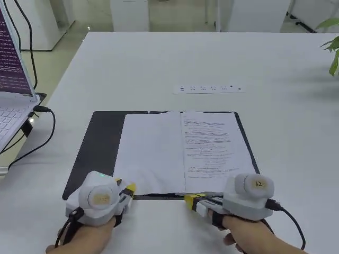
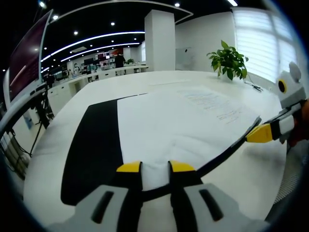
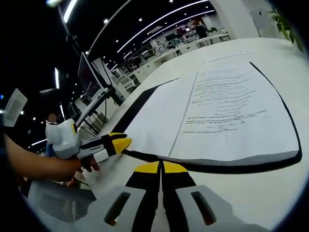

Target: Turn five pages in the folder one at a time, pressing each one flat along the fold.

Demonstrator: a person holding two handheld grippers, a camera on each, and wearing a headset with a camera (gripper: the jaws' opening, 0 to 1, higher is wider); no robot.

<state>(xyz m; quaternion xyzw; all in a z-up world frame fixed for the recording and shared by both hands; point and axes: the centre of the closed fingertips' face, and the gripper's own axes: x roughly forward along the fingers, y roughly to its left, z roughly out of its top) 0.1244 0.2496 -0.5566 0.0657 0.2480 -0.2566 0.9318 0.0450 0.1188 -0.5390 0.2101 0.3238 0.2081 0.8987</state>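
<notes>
Two yellow-tipped grippers sit at the near edge of one open black folder (image 1: 98,148) on a white table (image 1: 212,58). The left gripper (image 1: 128,189) has its jaws slightly apart, and the right gripper (image 1: 189,200) has its jaws pressed together. Inside lie one blank sheet (image 1: 151,151) and one printed sheet (image 1: 212,143).

The folder (image 1: 98,153) was black, its left page (image 1: 151,153) plain white, its right page (image 1: 212,148) white with lines of dark print. At the folder's near edge, the left gripper (image 1: 128,189) and right gripper (image 1: 189,199) were pale grey with yellow fingertips (image 1: 131,187). The table (image 1: 159,58) was white. Left of the folder, a laptop (image 1: 10,69) glowed purple.
</notes>
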